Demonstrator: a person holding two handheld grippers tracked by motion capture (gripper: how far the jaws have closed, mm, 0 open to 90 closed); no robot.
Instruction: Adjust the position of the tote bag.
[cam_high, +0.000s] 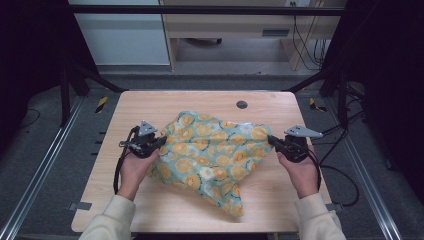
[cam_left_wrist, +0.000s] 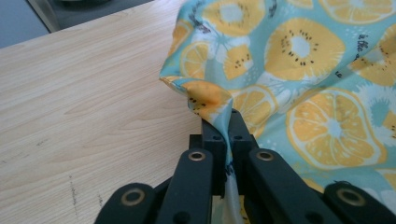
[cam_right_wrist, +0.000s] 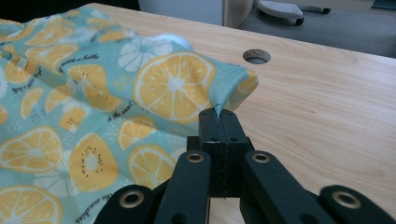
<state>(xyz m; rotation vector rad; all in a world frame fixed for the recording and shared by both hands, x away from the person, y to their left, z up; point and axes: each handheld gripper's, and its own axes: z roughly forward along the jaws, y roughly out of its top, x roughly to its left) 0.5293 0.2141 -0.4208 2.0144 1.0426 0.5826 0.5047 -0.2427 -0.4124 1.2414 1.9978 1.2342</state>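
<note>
Nearest the high camera are the person's cream sleeves (cam_high: 116, 216), rising from the lower edge of the view to the two hands, each wrapped around a claw. The left claw (cam_high: 161, 140) is clenched on the left edge of a fruit-print cloth (cam_high: 215, 155); in the left gripper view its jaws stand pressed together with a bunched fold of the cloth (cam_left_wrist: 299, 70) pinched between them and running down past the pads. The right claw (cam_high: 272, 140) is likewise clamped on the opposite edge; the right gripper view has its jaws squeezed tight on a thin corner of the cloth (cam_right_wrist: 116, 107), which spreads away to that claw's left.

Between the two claws the cloth hangs in a loose, rumpled span, its long axis running from one claw to the other across the table (cam_high: 150, 100). A lower flap trails back toward the person, below and between the claws, and lies on the wood near the front edge. So the cloth lies inward of each claw, to the right of the left one and to the left of the right one, with both hands about equally near it. Judged from this, the coming move turns on drawing the claws apart along that axis to pull the span taut.

Beyond the claws, a round cable hole (cam_high: 242, 104) sits in the table just past the cloth's far edge.
</note>
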